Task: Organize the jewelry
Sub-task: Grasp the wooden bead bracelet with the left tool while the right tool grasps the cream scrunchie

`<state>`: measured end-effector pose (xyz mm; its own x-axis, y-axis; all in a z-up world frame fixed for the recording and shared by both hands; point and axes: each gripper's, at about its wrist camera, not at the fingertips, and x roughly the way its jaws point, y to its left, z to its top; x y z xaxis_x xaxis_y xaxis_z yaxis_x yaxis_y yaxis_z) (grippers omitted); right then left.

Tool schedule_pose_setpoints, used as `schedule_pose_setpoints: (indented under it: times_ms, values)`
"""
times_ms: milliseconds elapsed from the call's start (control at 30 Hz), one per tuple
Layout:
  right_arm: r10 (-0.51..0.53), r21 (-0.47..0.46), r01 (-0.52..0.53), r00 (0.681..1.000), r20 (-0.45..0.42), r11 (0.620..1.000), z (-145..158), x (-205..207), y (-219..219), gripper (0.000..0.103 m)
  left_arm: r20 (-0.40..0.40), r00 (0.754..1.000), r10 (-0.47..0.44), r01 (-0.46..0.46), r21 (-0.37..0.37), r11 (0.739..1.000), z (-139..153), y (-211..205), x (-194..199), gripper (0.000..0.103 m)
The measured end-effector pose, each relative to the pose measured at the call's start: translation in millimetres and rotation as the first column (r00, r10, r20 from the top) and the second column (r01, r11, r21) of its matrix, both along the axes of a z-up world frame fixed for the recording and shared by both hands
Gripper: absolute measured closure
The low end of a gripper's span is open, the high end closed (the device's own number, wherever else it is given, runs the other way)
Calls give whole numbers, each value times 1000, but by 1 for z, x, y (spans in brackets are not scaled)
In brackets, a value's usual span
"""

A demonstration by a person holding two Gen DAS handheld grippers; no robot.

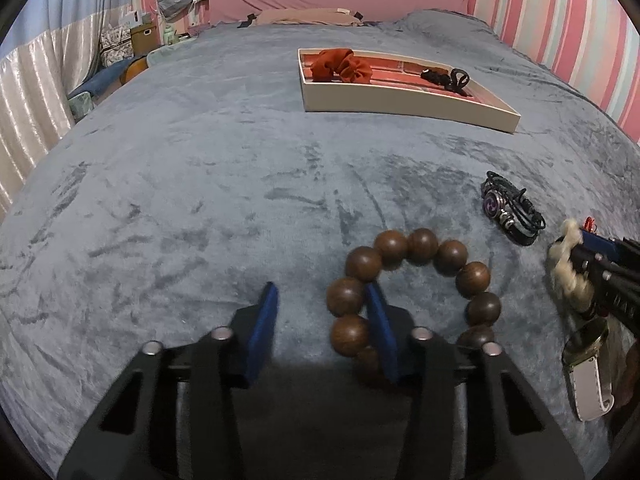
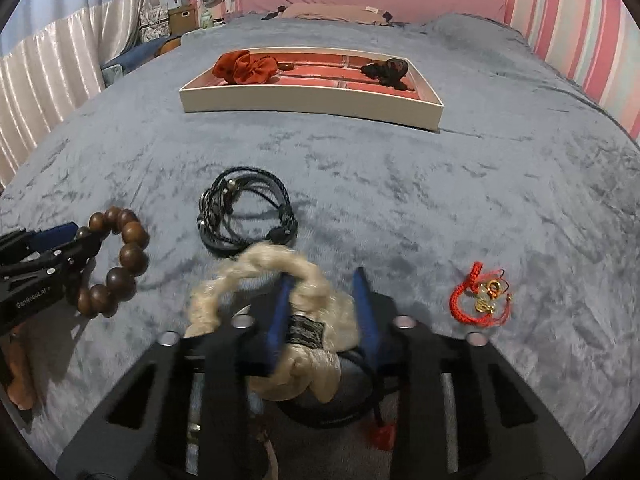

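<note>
Two scrunchies in tray (image 2: 312,100); short of it, left tool (image 1: 322,320) spread astride beads (image 1: 416,280), right tool (image 2: 324,312) spread around braid (image 2: 256,268); three more wait.

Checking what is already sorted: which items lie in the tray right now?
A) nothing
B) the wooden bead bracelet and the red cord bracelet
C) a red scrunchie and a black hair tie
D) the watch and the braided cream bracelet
C: the red scrunchie and a black hair tie lie in the tray.
</note>
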<state>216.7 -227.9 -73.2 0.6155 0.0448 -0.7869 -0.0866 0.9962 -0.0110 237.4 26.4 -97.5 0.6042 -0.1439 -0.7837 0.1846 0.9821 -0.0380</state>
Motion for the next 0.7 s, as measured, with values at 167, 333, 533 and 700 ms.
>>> schedule_pose_setpoints:
  times_ms: [167, 333, 533, 700]
  values:
    - [3, 9, -3, 1000, 4, 1000, 1, 6, -8, 88, -3, 1000, -11, 11, -14, 1000, 1, 0, 2, 82]
    - [6, 60, -7, 1000, 15, 998, 15, 14, -31, 89, -1, 1000, -12, 12, -10, 1000, 4, -2, 5, 83]
    - [18, 85, -21, 999, 32, 996, 30, 30, -51, 89, 38, 999, -15, 16, -27, 999, 14, -4, 15, 83]
    - [4, 108, -10, 998, 57, 994, 35, 48, -73, 89, 117, 993, -10, 16, -57, 998, 39, -9, 26, 83]
